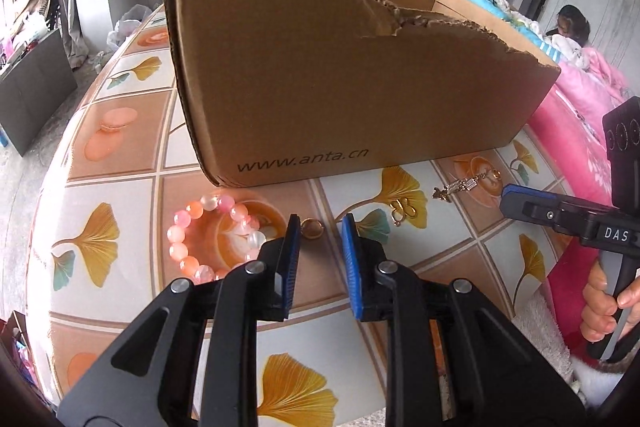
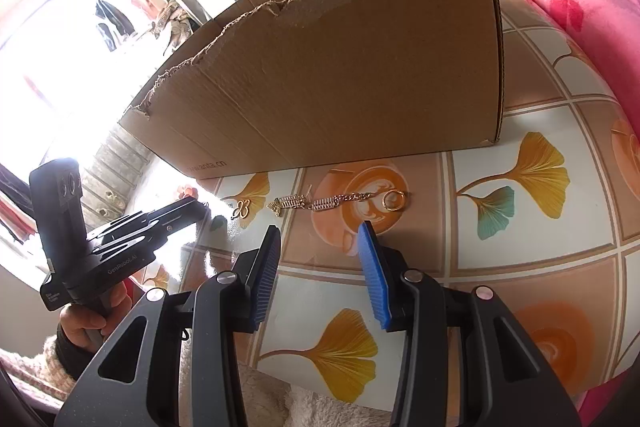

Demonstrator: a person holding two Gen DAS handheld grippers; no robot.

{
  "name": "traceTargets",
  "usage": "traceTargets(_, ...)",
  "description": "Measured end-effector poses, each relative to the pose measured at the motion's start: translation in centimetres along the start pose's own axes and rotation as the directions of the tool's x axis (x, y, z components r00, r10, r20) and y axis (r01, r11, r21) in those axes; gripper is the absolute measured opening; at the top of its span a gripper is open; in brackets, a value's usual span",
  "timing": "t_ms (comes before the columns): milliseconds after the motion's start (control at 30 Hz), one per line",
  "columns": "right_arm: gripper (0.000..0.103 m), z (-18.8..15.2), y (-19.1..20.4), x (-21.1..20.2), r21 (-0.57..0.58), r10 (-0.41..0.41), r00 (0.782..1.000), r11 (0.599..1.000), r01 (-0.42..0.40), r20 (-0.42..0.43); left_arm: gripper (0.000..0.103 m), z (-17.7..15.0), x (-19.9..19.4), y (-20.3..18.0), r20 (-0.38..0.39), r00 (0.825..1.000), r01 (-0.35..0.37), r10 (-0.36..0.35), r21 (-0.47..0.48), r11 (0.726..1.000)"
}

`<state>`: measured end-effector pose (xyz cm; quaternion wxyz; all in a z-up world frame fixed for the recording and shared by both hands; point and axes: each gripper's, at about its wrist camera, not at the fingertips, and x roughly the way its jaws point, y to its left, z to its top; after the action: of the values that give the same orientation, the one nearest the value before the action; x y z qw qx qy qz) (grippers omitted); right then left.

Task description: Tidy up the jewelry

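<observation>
A small gold ring [image 1: 312,229] lies flat on the patterned tablecloth [image 1: 120,147], just ahead of the left gripper [image 1: 320,223] and slightly toward its left finger; the jaws stand a narrow gap apart with nothing between them, a spacing that appears suited to closing on so small an item. Beside the left finger lies a pink beaded bracelet [image 1: 188,227], partly hidden behind that finger. Beyond the right finger lies a gold butterfly-shaped piece [image 1: 404,209], and farther that way a gold chain with a ring at its end [image 1: 468,183]. In the right wrist view the same chain [image 2: 340,201] lies just ahead of the right gripper [image 2: 320,227], whose jaws stand moderately apart and empty, seemingly poised over it. Behind all the jewelry stands a torn-rimmed cardboard box [image 1: 340,87], open at the top, probably the intended receptacle; its nearness keeps each transfer short. A hand [image 1: 604,303] grips the right tool's handle.
</observation>
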<state>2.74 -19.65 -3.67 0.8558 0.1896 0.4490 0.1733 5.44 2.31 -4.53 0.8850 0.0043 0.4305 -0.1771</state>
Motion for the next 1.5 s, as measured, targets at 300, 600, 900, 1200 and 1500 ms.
traceTargets(300,0.040,-0.1,0.0,-0.1,-0.003,0.002,1.000,1.000,-0.002,0.008,0.020,0.3,0.6,-1.7,0.001,0.993,-0.115,0.115,0.089,0.989)
traceTargets(600,0.040,-0.4,-0.3,-0.3,-0.006,0.009,1.000,1.000,-0.008,0.023,0.011,0.5,0.9,-2.3,0.012,0.990,-0.139,0.139,0.129,0.982)
traceTargets(900,0.040,-0.3,-0.1,-0.6,-0.037,-0.018,1.000,0.999,0.019,0.021,0.011,0.4,0.7,-1.9,0.019,0.992,-0.124,0.123,0.096,0.988)
traceTargets(1200,0.040,0.5,1.8,-1.0,-0.103,-0.001,0.999,0.995,0.004,0.034,0.011,-0.1,0.3,-1.1,0.029,0.995,-0.101,0.099,0.066,0.993)
traceTargets(1500,0.040,1.4,4.0,0.8,-0.229,0.005,1.000,0.973,-0.009,-0.016,0.011,-0.2,0.2,-1.2,0.035,0.995,-0.100,0.098,0.074,0.992)
